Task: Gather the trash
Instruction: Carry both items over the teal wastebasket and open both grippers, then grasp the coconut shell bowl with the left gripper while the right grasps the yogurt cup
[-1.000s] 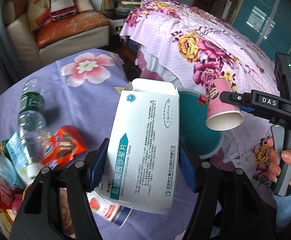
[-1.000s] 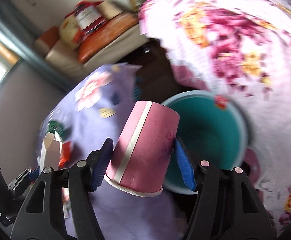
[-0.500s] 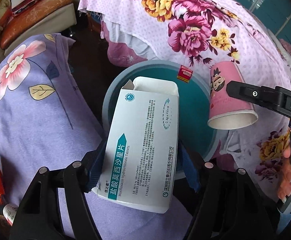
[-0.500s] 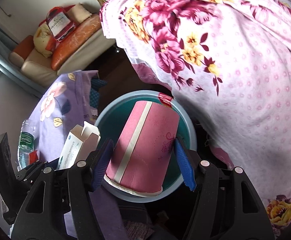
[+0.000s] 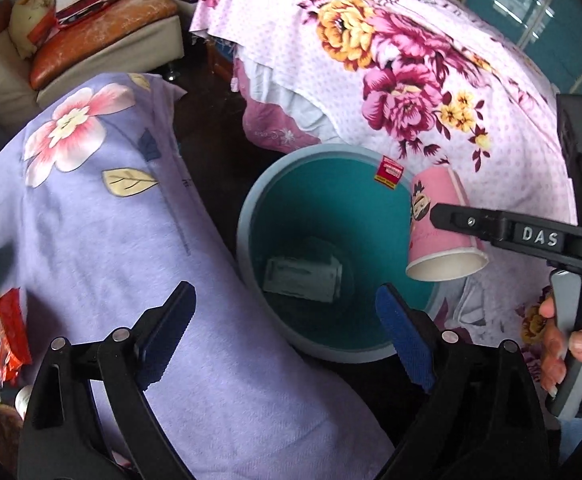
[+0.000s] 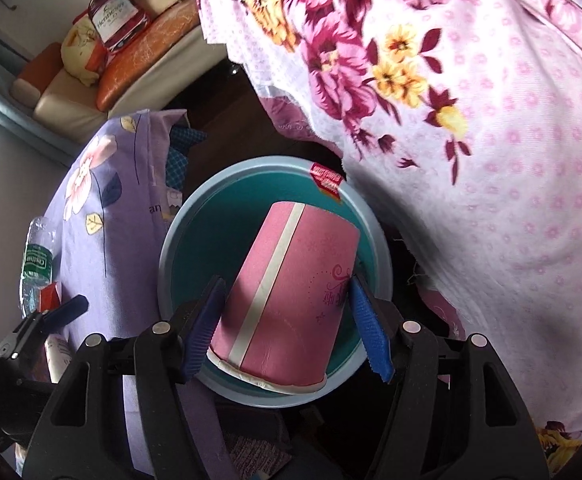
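Over bin [image 5: 247, 216], left gripper [image 5: 287, 340] empty, right gripper [image 6: 287, 320] clamps cup [image 6: 287, 300]

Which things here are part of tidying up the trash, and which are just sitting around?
Part of the job:
- teal bin
- white box lying in the bin
- pink paper cup, in the right gripper over the bin
- left gripper, jaws just opened, nothing between them
- plastic bottle, on the purple cloth

Just sitting around:
- flowered bedspread
- sofa
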Available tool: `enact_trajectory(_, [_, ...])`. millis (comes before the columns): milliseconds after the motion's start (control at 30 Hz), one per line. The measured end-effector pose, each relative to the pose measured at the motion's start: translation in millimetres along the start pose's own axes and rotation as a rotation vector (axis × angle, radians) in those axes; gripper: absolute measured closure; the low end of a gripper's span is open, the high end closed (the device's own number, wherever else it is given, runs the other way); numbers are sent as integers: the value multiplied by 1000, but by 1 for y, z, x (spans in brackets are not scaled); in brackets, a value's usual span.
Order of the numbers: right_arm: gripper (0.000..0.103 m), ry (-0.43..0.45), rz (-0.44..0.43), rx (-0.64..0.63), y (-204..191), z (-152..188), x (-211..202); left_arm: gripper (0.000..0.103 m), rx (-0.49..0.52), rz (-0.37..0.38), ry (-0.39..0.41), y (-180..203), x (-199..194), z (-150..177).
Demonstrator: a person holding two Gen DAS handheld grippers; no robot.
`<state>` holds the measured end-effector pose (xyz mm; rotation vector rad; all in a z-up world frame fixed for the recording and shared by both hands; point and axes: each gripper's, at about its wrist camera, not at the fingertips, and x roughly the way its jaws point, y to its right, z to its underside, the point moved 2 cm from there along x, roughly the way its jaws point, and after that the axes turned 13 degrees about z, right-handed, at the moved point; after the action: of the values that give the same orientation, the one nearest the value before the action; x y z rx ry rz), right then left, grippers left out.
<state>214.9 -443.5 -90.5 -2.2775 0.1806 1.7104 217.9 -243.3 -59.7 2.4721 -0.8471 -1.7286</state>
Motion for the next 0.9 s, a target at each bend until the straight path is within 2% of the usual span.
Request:
enact_trajectory(67, [37, -28, -6, -10, -6, 3, 3, 11, -19, -1, 14, -6, -8, 4])
enact_trajectory(100, [29, -41, -10, -13, -8, 5, 5, 11, -27, -1, 21, -9, -12, 7])
enact_trajectory(133, [27, -45, -7, -15, -11, 7, 5, 11, -33, -3, 25, -12, -15, 9])
enact_trajectory(333, [26, -38, 12, -34, -24, 20, -2, 11, -59, -13, 49, -27, -42, 29])
enact_trajectory(433, [23, -24, 32, -58, -33, 26, -10, 11, -62, -26, 57, -34, -57, 44])
enact_trajectory(900, [18, 26, 29, -232, -115, 69, -62, 11, -151, -41, 158, -87, -141, 116])
